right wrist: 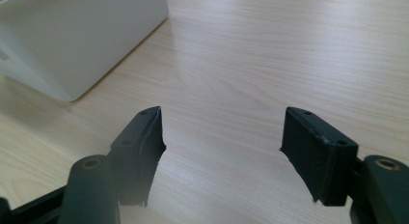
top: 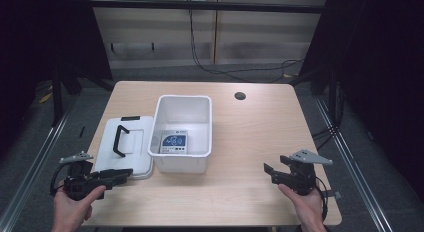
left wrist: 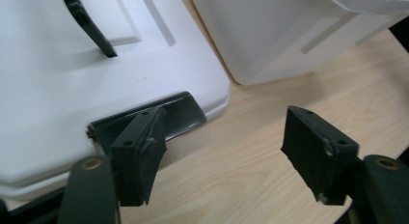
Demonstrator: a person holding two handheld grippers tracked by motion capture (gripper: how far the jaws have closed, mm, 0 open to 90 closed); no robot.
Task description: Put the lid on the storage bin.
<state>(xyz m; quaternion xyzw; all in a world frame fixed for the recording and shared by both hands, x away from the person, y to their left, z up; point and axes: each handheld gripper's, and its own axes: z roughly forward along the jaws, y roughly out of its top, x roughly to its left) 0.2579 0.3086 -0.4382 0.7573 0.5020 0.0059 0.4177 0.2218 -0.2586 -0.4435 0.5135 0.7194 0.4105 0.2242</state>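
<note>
The left gripper (left wrist: 222, 151) is held with jaws spread, empty, at the near edge of the white lid (top: 127, 147), which lies flat beside the bin (top: 182, 134). The right gripper (right wrist: 222, 151) is likewise parted, over bare table (top: 250, 142). The lid is judged light, stiff and slick, best taken by its black clasp (left wrist: 173, 115).

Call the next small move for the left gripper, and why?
Probably ease the left gripper forward and across so the lid's black latch sits between its jaws. They stand open, one jaw at the latch, the other over bare table. The lid lies flat beside the open white bin, so closing the bin looks likely.
</note>
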